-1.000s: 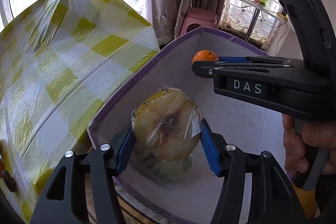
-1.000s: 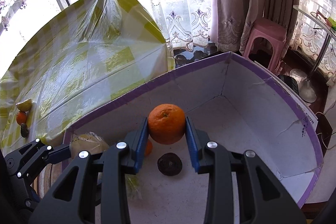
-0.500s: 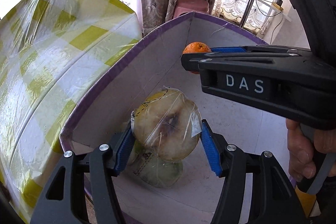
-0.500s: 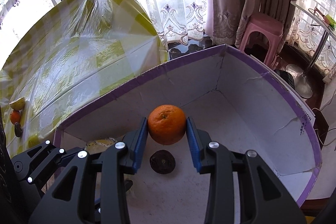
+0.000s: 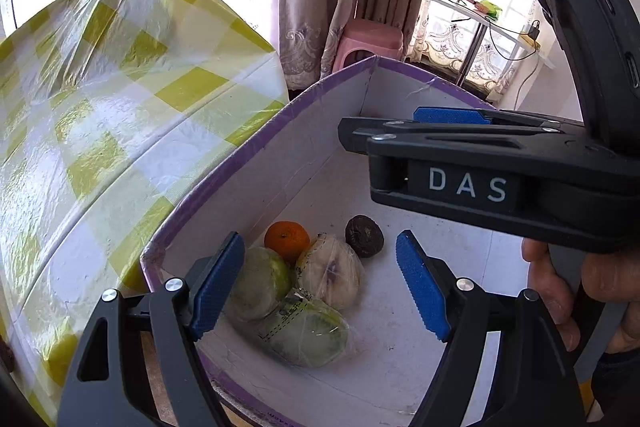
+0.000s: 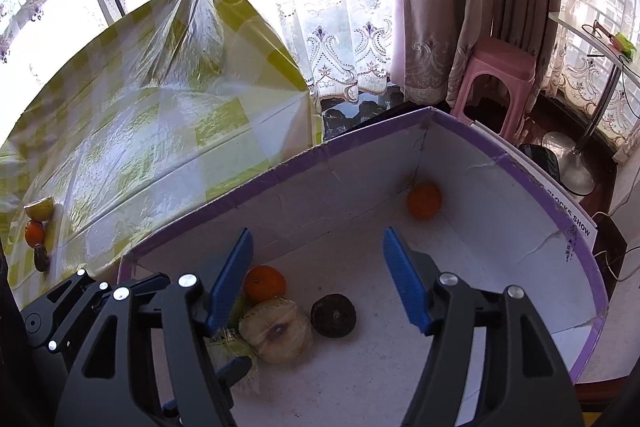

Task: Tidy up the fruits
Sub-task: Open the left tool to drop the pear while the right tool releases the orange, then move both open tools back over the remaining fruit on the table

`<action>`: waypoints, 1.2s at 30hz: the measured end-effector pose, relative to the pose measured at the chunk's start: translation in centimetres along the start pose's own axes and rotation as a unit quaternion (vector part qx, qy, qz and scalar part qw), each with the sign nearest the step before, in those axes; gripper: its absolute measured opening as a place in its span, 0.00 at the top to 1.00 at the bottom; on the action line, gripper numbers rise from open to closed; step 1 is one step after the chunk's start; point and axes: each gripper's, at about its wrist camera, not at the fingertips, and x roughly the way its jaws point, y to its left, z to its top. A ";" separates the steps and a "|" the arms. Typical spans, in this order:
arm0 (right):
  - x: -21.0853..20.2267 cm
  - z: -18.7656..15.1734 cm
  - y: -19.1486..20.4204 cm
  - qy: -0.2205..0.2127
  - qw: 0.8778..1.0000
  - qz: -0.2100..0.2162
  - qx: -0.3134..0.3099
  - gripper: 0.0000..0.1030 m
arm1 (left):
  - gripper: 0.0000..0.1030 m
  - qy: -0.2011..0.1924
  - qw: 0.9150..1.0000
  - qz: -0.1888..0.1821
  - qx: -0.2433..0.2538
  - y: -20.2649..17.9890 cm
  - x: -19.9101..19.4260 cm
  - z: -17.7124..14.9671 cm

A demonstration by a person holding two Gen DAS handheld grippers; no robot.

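Hovering agape above the box: both grippers, empty.

Box sits below both claws, right of table. In it: wrapped fruits cluster under left gripper; dark fruit under right gripper; orange in the far corner ahead.

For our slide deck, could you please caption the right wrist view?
Open right gripper above the box: one orange in the far corner, another beside wrapped fruit.
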 end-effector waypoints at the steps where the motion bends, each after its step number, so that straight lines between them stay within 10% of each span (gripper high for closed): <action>1: -0.2 0.1 0.0 -0.004 1.000 0.000 0.002 0.34 | 0.27 -0.004 1.000 0.001 -0.002 0.1 -0.1 0.1; 21: -2.7 0.9 5.6 -0.049 0.997 0.053 -0.026 0.33 | 0.27 -0.095 0.987 0.069 -0.113 9.3 -8.6 -1.2; 36: -1.2 -0.6 14.4 -0.016 0.990 0.105 -0.090 0.33 | 0.27 -0.174 0.924 0.140 -0.311 22.2 -16.9 -7.2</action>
